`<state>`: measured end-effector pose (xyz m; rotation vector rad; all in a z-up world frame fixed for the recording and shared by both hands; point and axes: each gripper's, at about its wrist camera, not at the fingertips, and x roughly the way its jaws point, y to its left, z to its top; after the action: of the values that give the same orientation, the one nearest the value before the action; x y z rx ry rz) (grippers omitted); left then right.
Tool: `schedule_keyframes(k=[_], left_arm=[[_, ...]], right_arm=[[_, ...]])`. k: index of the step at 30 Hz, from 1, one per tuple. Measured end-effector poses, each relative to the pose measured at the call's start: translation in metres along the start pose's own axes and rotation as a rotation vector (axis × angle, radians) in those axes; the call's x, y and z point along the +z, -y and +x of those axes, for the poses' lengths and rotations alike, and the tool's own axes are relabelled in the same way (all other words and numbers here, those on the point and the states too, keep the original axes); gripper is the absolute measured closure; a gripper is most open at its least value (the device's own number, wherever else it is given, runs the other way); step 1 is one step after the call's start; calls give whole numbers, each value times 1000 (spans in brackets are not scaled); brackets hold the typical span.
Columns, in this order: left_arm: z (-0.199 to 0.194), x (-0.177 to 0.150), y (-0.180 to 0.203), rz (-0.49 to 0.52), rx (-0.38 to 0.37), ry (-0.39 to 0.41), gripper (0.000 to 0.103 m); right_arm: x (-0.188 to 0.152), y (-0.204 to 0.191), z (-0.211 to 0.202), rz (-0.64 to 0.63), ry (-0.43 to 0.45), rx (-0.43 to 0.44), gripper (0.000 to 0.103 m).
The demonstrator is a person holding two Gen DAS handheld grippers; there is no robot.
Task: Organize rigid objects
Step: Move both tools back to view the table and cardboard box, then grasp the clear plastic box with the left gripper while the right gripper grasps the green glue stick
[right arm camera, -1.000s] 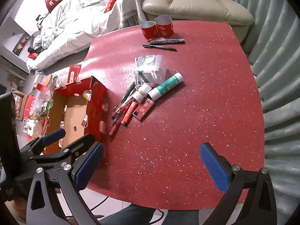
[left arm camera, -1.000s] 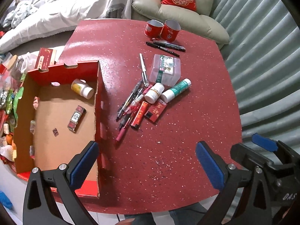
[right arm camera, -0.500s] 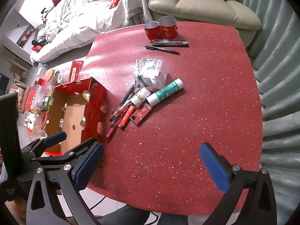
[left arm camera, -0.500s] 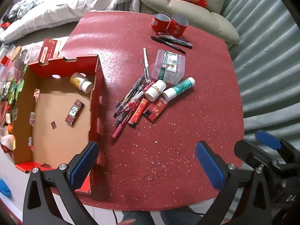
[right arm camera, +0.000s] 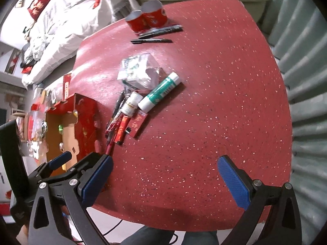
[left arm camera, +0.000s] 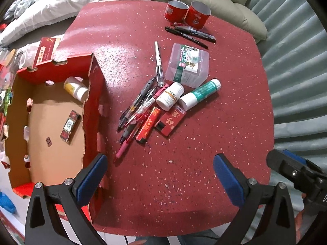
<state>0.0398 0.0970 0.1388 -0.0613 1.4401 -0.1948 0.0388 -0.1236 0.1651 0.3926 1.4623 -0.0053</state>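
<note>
Both tongs hang spread wide and empty above the near edge of the red speckled table [left arm camera: 235,106]. The left tongs [left arm camera: 159,175] have their left finger over the near corner of the red cardboard box [left arm camera: 93,110]; the right tongs [right arm camera: 163,175] sit just to their right, over bare table.

Ahead of the left tongs lies the pile to sort: a fan of pens [left arm camera: 136,112] nearest, its pink one pointing back toward the tongs, then a flat red lighter [left arm camera: 147,125] and a small red carton [left arm camera: 170,120] touching it. Beyond these lie a white pill bottle [left arm camera: 170,96], a green-and-white tube [left arm camera: 200,97] and a clear plastic packet [left arm camera: 187,65]. Farthest off are black markers [left arm camera: 190,33] and two red cans [left arm camera: 187,13].

Left of the left tongs, inside the box, rest a yellow bottle [left arm camera: 75,88] and a small dark pack [left arm camera: 70,126].

Everything looks light and stiff. The round bottle and tube will likely roll, so grip them across the middle; pens are thin and slick, best pinched mid-barrel, one at a time.
</note>
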Motion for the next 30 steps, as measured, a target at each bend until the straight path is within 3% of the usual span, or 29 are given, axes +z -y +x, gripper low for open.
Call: schedule_keyframes(k=[5,10,17,25,30], left_arm=[[24,16,4,54,38,-4,0],[51,15,3,62,-12,-42,0],[73,7,-5,44,-1,-77,0],[80,4,-21,33,5,-79,0],[86,5,-28,68,39,-95,0]], right_arm=[[16,9,21,75,-36,3,0],[38,18,55,181,-81,5,0],[69,25,111,304,-129,-62,0],[99,16,161,359,-139,-122,0],[109,3,179,328,-156,-186,0]])
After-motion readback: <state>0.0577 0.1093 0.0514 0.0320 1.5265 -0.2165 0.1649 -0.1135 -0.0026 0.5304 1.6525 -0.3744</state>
